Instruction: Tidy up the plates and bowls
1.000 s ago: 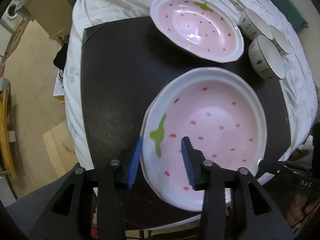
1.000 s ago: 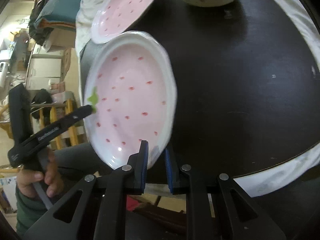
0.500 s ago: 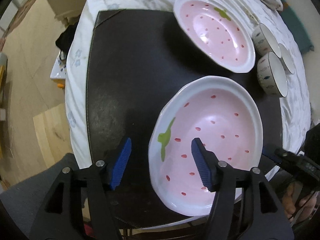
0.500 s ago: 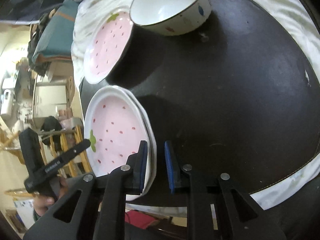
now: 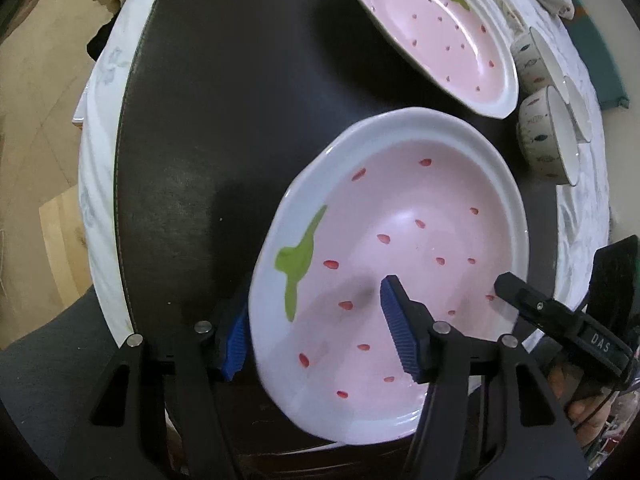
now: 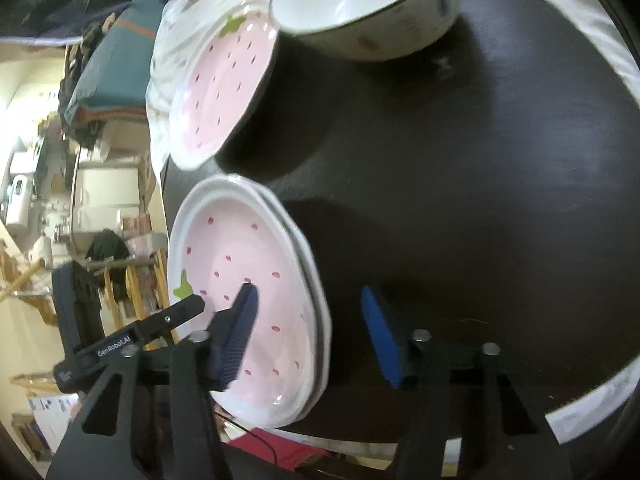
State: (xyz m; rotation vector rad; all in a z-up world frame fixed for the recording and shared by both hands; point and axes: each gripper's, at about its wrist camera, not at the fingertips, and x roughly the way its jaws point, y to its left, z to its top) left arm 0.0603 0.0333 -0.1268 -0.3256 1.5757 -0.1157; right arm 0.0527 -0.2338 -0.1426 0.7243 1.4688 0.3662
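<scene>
A pink strawberry-pattern plate (image 5: 404, 240) lies on another like it as a small stack (image 6: 256, 300) at the near edge of the dark mat (image 5: 208, 120). My left gripper (image 5: 316, 332) is open, its jaws either side of the stack's near-left rim, not clamping it. My right gripper (image 6: 308, 332) is open and straddles the stack's right rim. Another strawberry plate (image 5: 436, 28) lies at the far side, also in the right wrist view (image 6: 224, 84). Patterned bowls (image 5: 548, 136) stand at the right; one white bowl (image 6: 360, 4) shows in the right wrist view.
The round table has a white cloth (image 5: 100, 152) under the mat. The floor (image 5: 36, 120) lies beyond the left edge. A teal cushion (image 6: 112, 76) and household clutter sit beyond the table. The right gripper's body (image 5: 568, 328) shows at the lower right of the left wrist view.
Both grippers have opened: the right one was shut on the plate's rim and let go, the left one widened. The plate now rests on the stack, and both cameras moved closer.
</scene>
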